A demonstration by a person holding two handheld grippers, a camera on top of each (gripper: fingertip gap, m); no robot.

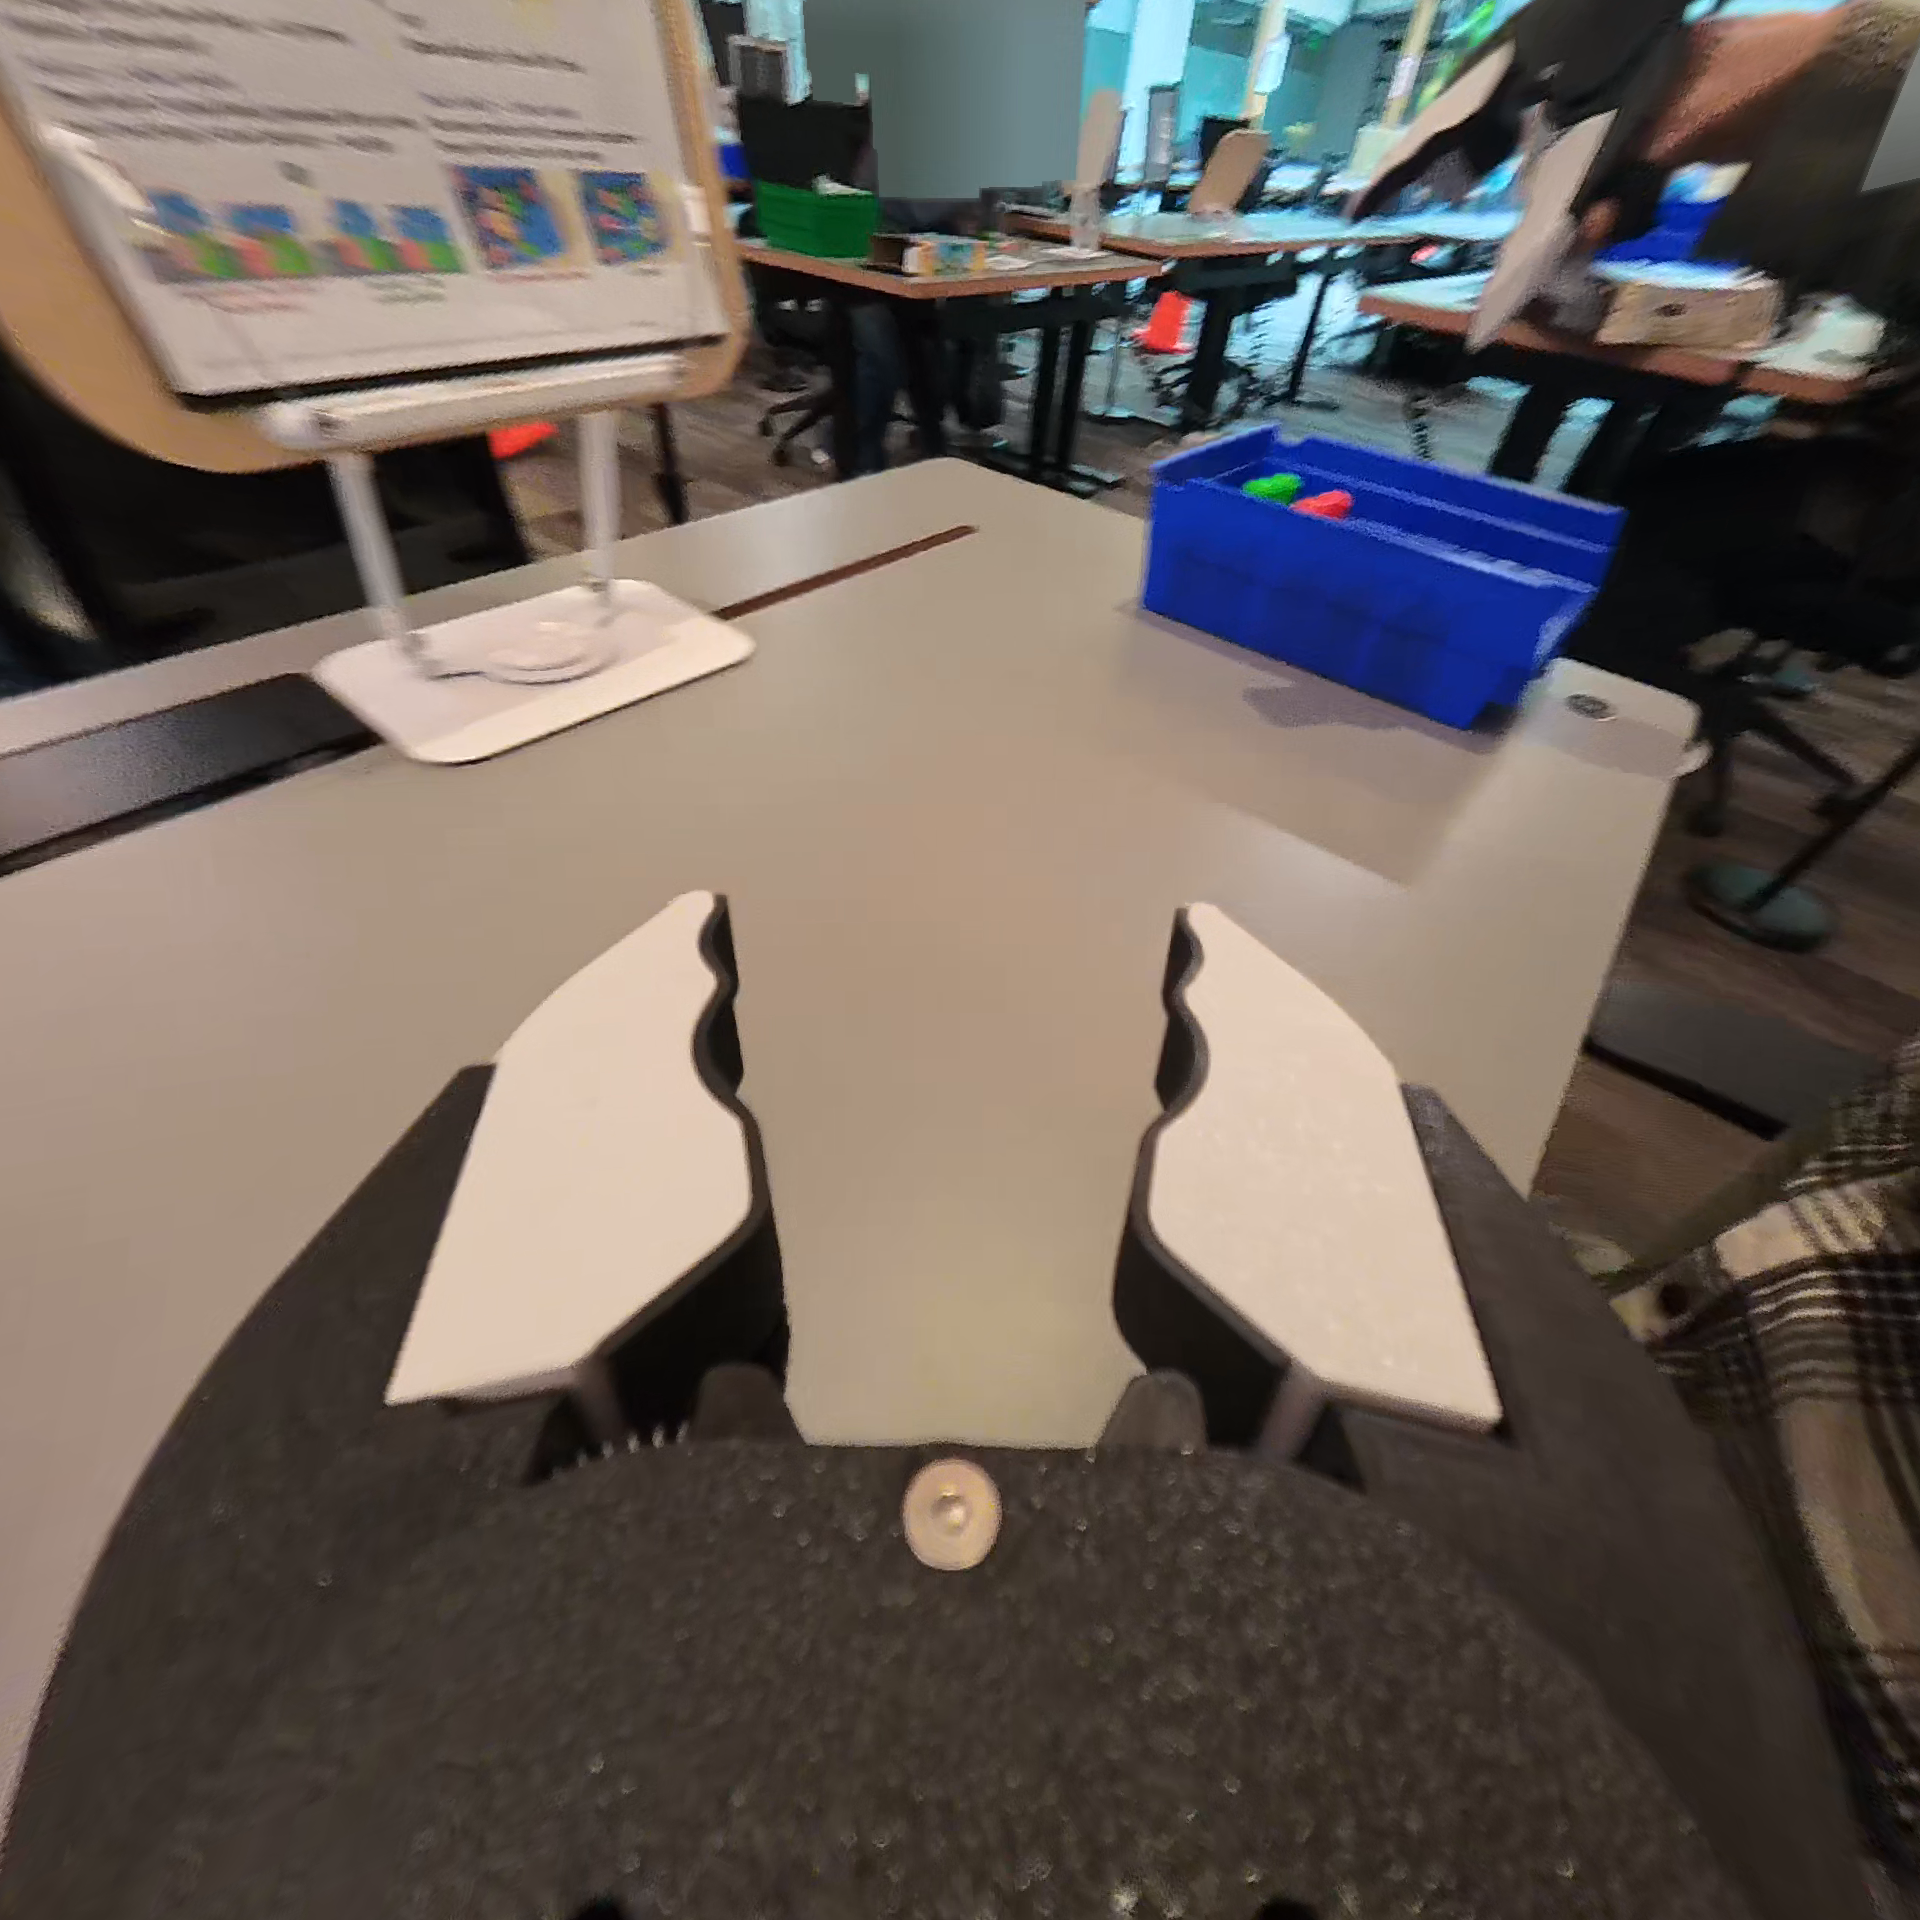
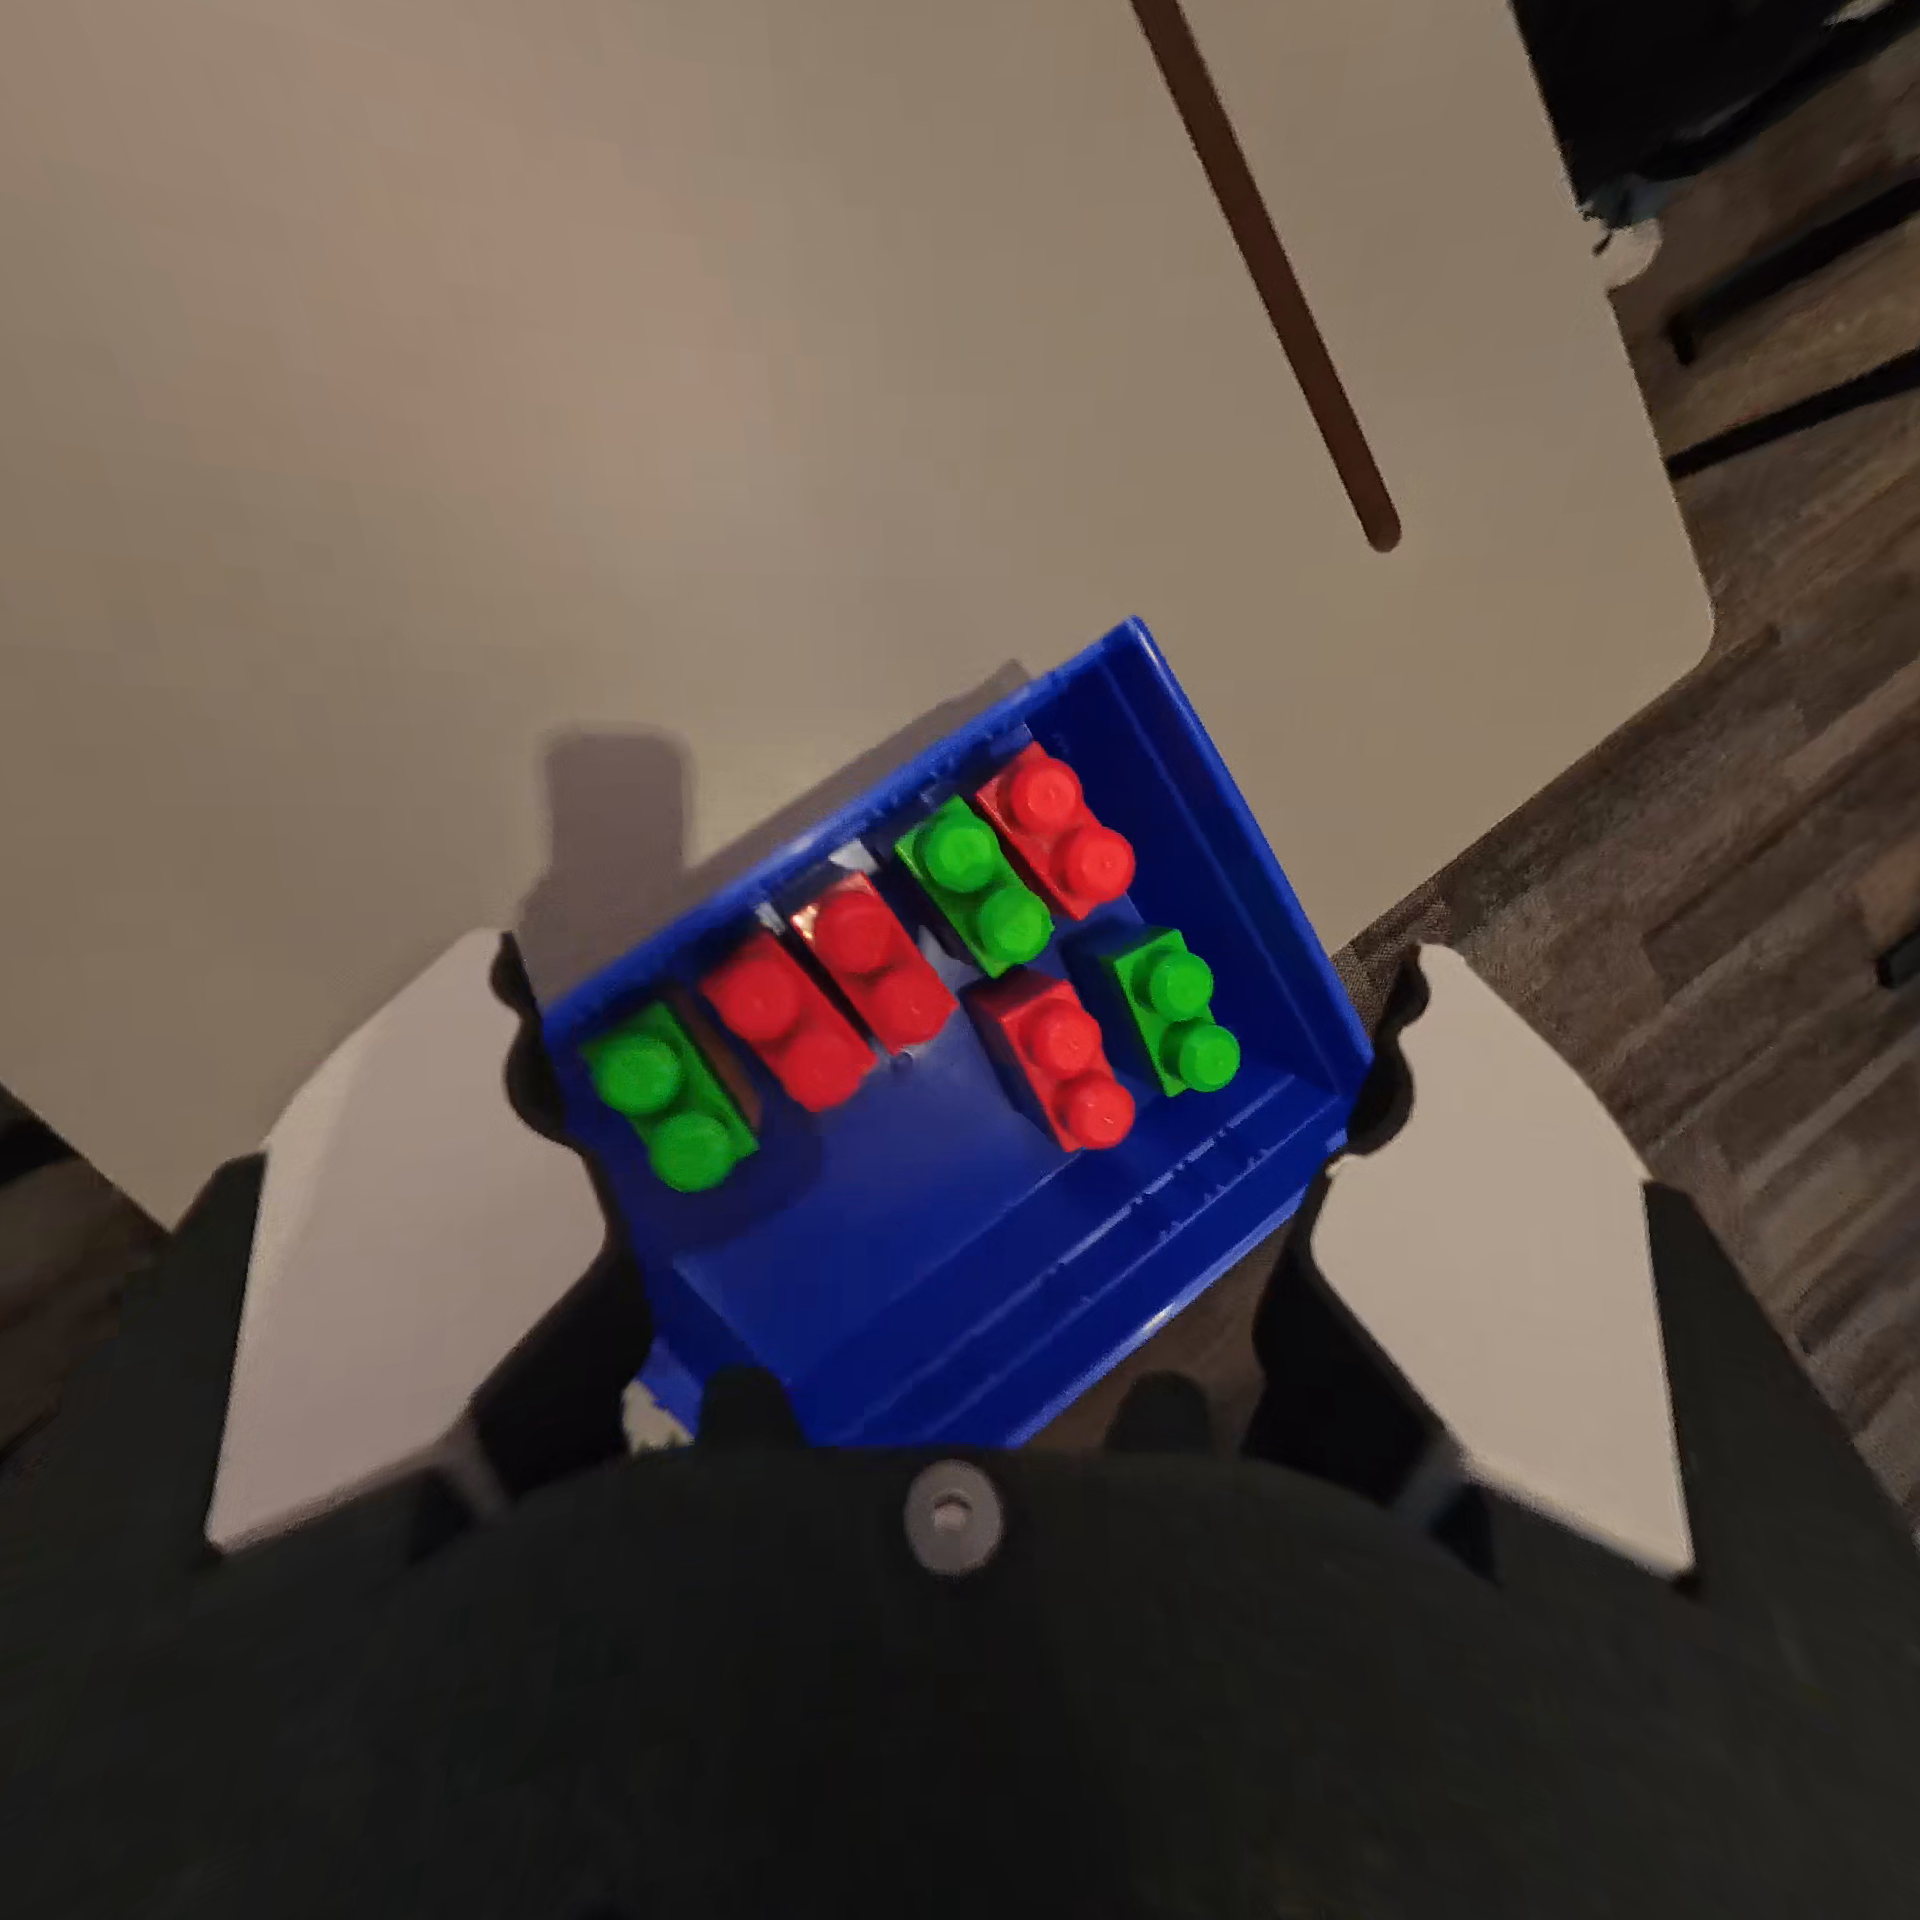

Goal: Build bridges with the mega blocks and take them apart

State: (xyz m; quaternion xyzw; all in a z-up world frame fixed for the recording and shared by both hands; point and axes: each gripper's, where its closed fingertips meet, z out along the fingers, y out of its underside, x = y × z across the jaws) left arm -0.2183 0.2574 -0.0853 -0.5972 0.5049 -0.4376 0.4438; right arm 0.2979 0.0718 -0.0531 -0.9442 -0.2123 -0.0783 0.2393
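right gripper [image 2: 951,1023] jaws spread over bin [image 2: 935,1288] | 7 blocks [image 2: 1055,831]

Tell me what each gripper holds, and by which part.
Nothing. The left gripper is open above the bare table; the right gripper is open above the blue bin of blocks.
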